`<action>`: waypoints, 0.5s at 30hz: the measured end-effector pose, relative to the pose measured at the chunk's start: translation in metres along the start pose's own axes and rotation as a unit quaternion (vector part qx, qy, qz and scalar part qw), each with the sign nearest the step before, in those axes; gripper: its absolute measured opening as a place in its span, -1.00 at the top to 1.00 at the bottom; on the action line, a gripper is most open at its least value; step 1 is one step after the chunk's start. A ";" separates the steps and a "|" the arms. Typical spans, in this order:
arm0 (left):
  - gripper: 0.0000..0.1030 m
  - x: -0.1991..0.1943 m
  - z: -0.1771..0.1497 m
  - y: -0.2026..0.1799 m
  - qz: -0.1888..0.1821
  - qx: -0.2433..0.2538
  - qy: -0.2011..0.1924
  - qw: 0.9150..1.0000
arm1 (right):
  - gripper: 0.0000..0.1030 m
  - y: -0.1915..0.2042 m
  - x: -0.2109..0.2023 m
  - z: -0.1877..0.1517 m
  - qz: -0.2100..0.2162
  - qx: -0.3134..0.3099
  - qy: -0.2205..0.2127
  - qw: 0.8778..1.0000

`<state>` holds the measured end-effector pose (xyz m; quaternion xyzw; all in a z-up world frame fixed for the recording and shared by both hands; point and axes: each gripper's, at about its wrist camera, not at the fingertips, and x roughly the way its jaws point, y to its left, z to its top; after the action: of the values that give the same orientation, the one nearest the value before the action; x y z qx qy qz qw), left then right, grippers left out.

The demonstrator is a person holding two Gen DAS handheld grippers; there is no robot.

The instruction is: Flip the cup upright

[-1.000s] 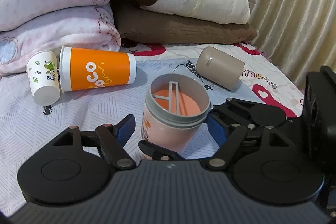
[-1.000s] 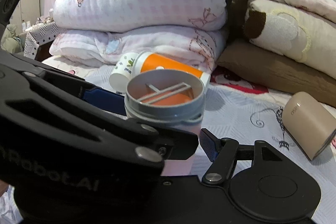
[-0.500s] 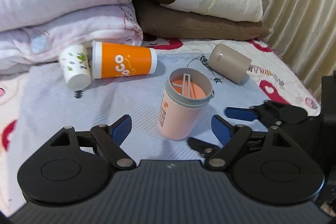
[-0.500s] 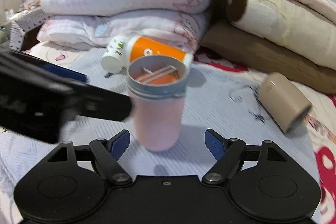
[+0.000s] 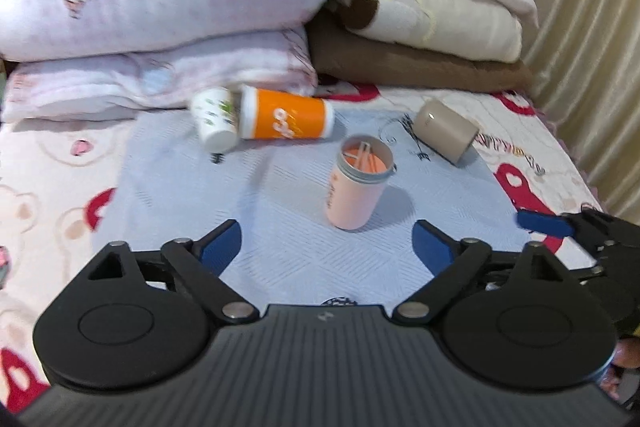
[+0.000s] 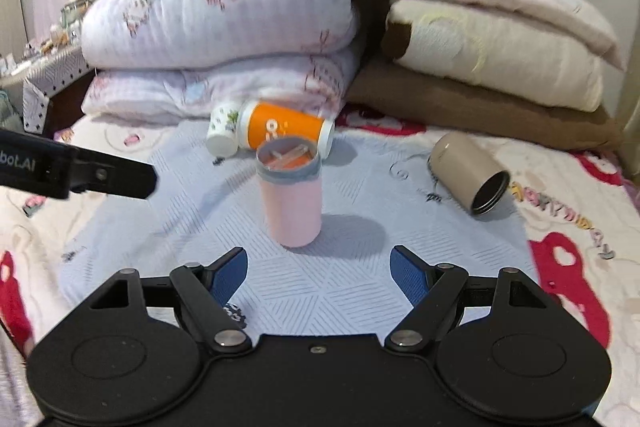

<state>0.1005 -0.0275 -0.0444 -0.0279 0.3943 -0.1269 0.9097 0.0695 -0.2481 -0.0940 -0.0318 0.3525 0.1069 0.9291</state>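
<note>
one smooth pink cylindrical cup (image 6: 294,199) stands upright on quilted bedding (image 6: 360,291).

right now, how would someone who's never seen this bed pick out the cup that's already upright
Start at the stacked pillows at the head of the bed, then come forward onto the pale blue mat. Four cups sit there; the pink cup stands near the middle, in front of the orange cup. It alone is upright, mouth up with a grey rim; the others lie on their sides.

Left gripper (image 5: 326,243) and right gripper (image 6: 319,269) both gape wide, holding nothing.
</note>
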 end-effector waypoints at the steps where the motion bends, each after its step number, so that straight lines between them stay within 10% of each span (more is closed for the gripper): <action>1: -0.87 -0.009 0.000 0.000 0.009 0.002 -0.003 1.000 | -0.60 0.000 -0.009 0.002 -0.001 0.001 -0.007 1.000; 15: -1.00 -0.086 -0.010 -0.014 0.058 -0.015 -0.001 0.998 | -0.62 0.013 -0.107 0.022 -0.022 0.005 -0.065 0.998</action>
<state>0.0344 -0.0193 0.0120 -0.0191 0.3962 -0.0681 0.9154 0.0028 -0.2518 -0.0063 -0.0276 0.2908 0.0861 0.9525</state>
